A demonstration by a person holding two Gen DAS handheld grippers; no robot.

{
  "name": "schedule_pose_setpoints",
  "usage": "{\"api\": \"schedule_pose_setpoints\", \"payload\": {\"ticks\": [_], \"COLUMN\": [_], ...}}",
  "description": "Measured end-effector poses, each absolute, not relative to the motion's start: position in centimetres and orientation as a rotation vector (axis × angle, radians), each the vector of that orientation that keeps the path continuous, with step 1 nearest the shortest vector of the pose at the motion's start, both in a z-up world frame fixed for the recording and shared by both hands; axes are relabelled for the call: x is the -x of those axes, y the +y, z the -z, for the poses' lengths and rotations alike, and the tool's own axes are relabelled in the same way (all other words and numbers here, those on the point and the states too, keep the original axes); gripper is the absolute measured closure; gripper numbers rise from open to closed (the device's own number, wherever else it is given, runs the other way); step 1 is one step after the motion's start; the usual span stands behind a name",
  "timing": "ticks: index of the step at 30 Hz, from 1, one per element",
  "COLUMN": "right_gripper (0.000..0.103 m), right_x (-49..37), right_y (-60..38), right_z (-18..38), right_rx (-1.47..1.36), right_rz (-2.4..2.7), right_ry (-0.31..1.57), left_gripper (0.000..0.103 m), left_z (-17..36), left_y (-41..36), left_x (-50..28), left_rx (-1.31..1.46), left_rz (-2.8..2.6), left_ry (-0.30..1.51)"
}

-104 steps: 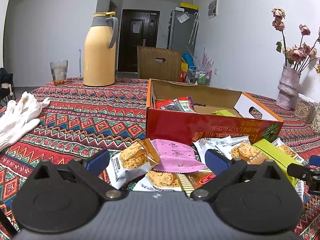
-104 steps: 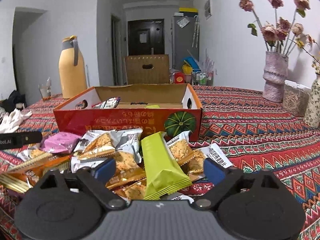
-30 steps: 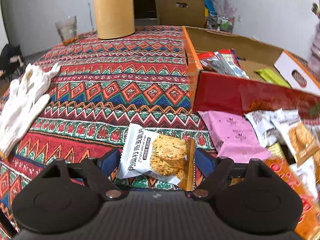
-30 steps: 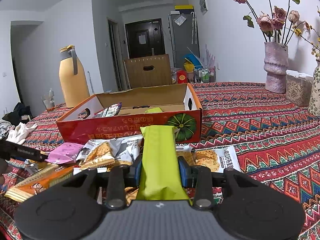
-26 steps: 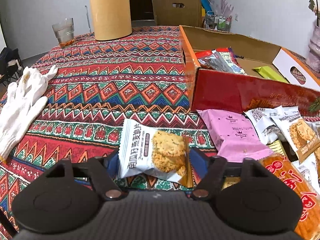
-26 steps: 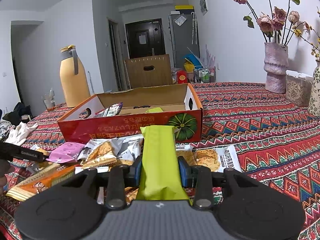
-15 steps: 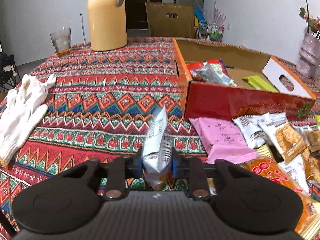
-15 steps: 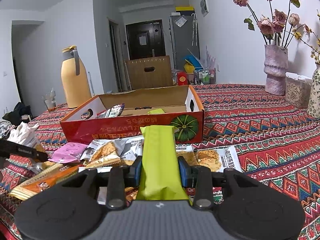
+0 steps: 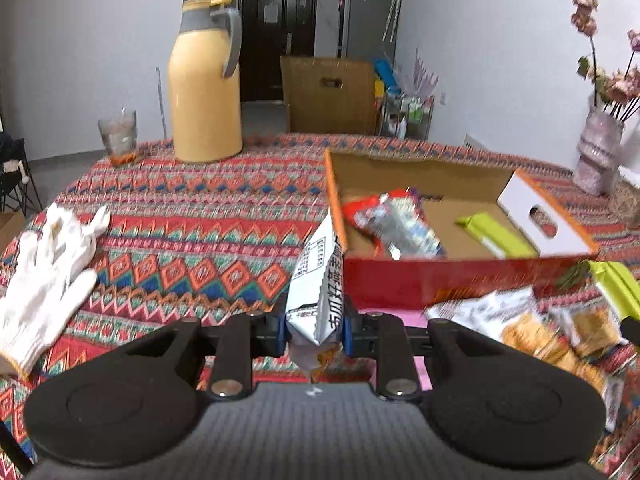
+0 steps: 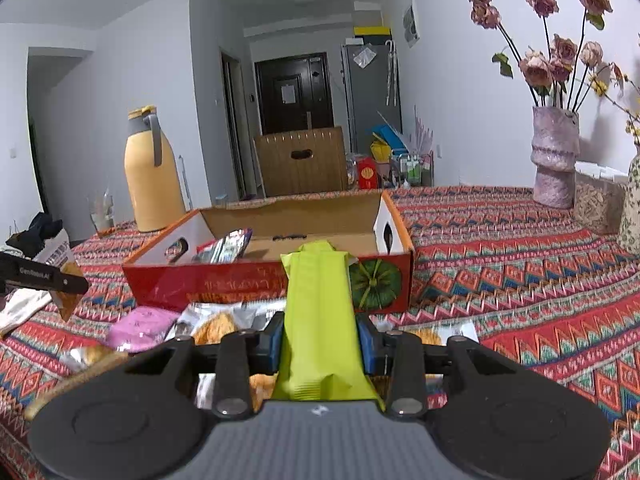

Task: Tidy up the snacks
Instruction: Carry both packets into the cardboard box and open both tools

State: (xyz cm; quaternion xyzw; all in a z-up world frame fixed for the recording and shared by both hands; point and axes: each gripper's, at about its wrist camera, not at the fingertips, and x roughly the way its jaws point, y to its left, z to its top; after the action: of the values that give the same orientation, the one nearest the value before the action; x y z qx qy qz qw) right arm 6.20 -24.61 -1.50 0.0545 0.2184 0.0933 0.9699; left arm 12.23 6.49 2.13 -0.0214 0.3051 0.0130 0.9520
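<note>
My left gripper (image 9: 315,330) is shut on a white oat-cookie packet (image 9: 319,280), held edge-up above the cloth just left of the red cardboard box (image 9: 440,280). My right gripper (image 10: 320,340) is shut on a lime-green snack bar (image 10: 318,320), held in front of the same box (image 10: 224,284). The box holds a red-and-silver packet (image 9: 392,220) and another green bar (image 9: 494,234). Loose snacks lie in front of it: a pink packet (image 10: 140,328) and cookie packets (image 9: 520,328). The left gripper and its packet show at the left edge of the right wrist view (image 10: 60,276).
A white glove (image 9: 44,268) lies at the left. A yellow thermos (image 9: 204,88) and a glass (image 9: 118,136) stand at the back left. A vase of dried roses (image 10: 554,160) stands at the right. A patterned cloth (image 9: 180,220) covers the table.
My left gripper closed on the cookie packet and lifted it, rising toward the box. My right gripper has risen slightly with the green bar held.
</note>
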Motion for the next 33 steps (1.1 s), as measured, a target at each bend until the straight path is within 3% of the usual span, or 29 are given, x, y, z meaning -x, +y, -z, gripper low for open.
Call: {"api": "schedule_pose_setpoints", "payload": {"ticks": [16, 33], "right_gripper": [0.068, 0.068], "right_x": [-15.2, -22.5], "right_y": [-24.1, -22.4], "right_z": [-2.0, -0.6], "right_rx": [-0.124, -0.107], "right_rz": [-0.184, -0.179], "right_ry": [0.373, 0.384], "left_gripper": [0.078, 0.078], "left_z": [-6.5, -3.0], "left_y": [1.6, 0.4], "left_x": [-17.8, -24.2], "left_rx": [0.052, 0.047], "left_rz": [0.001, -0.017], "left_ry": [0.513, 0.523]}}
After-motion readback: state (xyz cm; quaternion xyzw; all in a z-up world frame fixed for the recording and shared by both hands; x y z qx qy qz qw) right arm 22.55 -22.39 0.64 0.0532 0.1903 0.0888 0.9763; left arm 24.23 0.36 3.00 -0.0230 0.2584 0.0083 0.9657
